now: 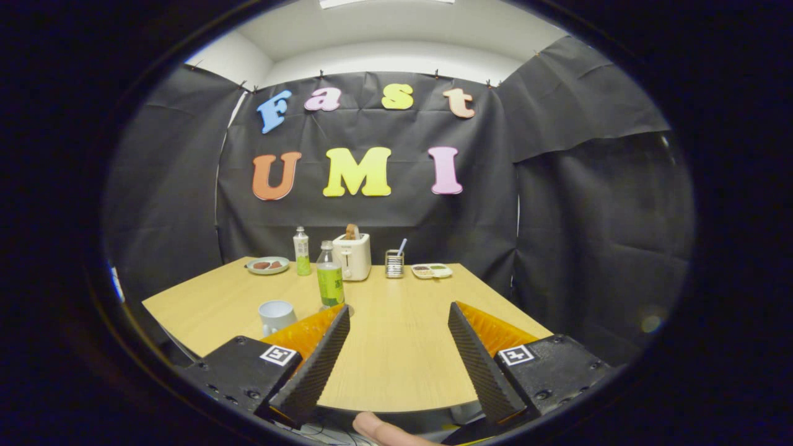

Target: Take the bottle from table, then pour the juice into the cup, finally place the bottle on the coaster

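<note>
A clear bottle [330, 276] with green juice and a green label stands upright on the wooden table [396, 353], just beyond the left finger's tip. A white cup [276, 316] stands on the table to the left of that finger, nearer than the bottle. My gripper [399, 313] hovers over the table's near half, open, with bare tabletop between its two ribbed fingers [316, 365]. A small round disc, perhaps the coaster [350, 310], peeks out at the bottle's foot beside the left fingertip; I cannot tell for sure.
Along the table's far edge stand a second green bottle [302, 251], a plate with food [267, 266], a white toaster [352, 255], a small metal holder [394, 263] and a divided tray [432, 271]. A fingertip [378, 429] shows below the gripper.
</note>
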Action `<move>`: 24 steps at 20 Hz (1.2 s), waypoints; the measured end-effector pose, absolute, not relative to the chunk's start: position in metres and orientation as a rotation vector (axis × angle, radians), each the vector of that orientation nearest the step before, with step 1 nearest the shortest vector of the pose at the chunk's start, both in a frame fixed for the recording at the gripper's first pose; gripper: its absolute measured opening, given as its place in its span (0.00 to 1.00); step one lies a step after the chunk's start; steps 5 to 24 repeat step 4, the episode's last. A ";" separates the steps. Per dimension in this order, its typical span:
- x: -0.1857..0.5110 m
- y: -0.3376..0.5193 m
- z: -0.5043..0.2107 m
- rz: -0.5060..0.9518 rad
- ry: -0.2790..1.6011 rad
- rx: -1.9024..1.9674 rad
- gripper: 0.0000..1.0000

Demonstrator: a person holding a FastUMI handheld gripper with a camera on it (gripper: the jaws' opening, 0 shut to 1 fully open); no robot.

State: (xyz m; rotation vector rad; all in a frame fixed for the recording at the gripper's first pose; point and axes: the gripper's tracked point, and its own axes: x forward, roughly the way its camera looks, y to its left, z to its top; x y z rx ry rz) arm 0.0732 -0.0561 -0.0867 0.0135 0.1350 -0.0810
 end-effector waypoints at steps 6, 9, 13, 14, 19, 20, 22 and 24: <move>0.074 -0.056 -0.090 -0.080 0.141 0.006 1.00; 0.074 -0.056 -0.090 -0.080 0.141 0.006 1.00; 0.074 -0.056 -0.090 -0.080 0.141 0.006 1.00; 0.074 -0.056 -0.090 -0.080 0.141 0.006 1.00; 0.074 -0.056 -0.090 -0.080 0.141 0.006 1.00; 0.074 -0.056 -0.090 -0.080 0.141 0.006 1.00; 0.074 -0.056 -0.090 -0.080 0.141 0.006 1.00; 0.074 -0.056 -0.090 -0.080 0.141 0.006 1.00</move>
